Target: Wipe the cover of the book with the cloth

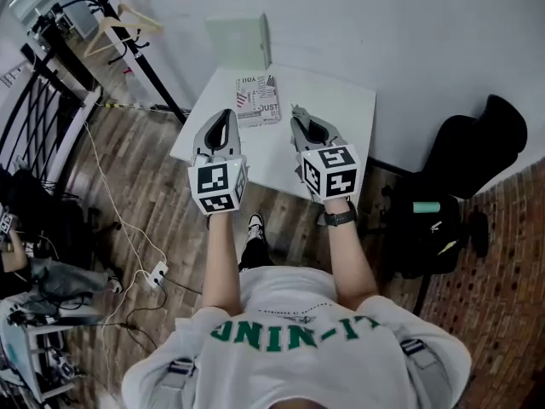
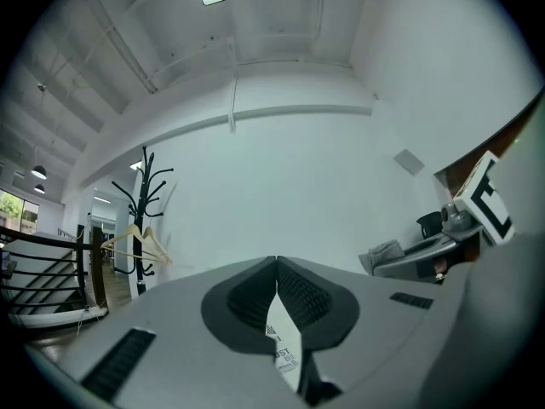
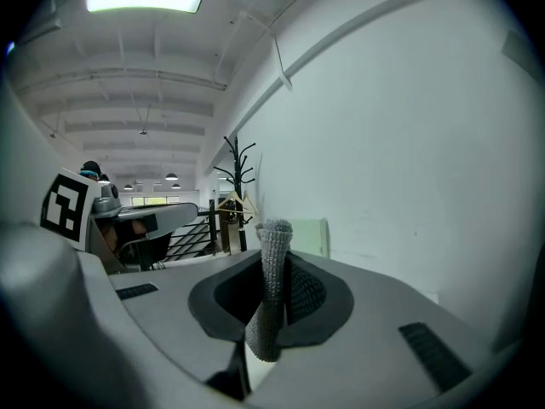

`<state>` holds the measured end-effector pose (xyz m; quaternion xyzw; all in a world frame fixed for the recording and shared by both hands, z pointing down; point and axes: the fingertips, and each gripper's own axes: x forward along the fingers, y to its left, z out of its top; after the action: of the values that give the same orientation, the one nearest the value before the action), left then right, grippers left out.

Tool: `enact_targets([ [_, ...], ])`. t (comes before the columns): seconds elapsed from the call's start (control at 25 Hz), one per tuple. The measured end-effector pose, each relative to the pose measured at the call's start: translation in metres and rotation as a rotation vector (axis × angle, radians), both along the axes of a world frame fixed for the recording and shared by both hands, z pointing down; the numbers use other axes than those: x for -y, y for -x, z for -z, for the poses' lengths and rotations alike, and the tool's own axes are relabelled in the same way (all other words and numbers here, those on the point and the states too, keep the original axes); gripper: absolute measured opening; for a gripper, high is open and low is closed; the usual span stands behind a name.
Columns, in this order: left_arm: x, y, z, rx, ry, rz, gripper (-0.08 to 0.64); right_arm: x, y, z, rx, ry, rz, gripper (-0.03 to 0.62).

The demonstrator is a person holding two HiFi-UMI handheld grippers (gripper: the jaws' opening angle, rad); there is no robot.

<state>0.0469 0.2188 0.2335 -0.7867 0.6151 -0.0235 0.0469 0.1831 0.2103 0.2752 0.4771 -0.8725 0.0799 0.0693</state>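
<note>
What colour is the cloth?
The cloth is grey, with a knitted texture; clearest in the right gripper view.

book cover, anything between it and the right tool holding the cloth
Nothing visible does. The right tool, shut on the grey cloth, hangs just right of the book, which lies flat and uncovered on the white table. The left tool sits on the book's other side, out of the path.

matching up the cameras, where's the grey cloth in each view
Head view: the cloth pokes out of the right claw, just right of the book.
Left gripper view: a grey wad near the right edge.
Right gripper view: centre, upright, pinched in that claw.
Shared landmark: the black coat rack.
</note>
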Motion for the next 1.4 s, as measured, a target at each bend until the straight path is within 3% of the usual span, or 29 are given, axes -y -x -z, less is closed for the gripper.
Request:
enact_targets([
  [0.32,0.153,0.086,-0.006,-0.055,0.039,-0.044,0.015,0.154,0.089,-0.009,0.039,0.09,-0.001,0.038],
  [0.68,0.271,0.141,-0.084,-0.097,0.163,-0.138,0.014,0.278,0.15,-0.094,0.051,0.309,-0.039,0.038],
  [1.08,0.363,0.137,-0.164,-0.08,0.298,-0.139,0.014,0.407,0.186,-0.218,-0.009,0.531,0.066,0.04],
  [1.24,0.38,0.126,-0.19,-0.097,0.326,-0.137,0.014,0.443,0.2,-0.254,-0.002,0.606,0.164,0.041],
  [1.4,0.394,0.129,-0.211,-0.106,0.336,-0.114,0.014,0.474,0.212,-0.288,0.015,0.706,0.202,0.038],
])
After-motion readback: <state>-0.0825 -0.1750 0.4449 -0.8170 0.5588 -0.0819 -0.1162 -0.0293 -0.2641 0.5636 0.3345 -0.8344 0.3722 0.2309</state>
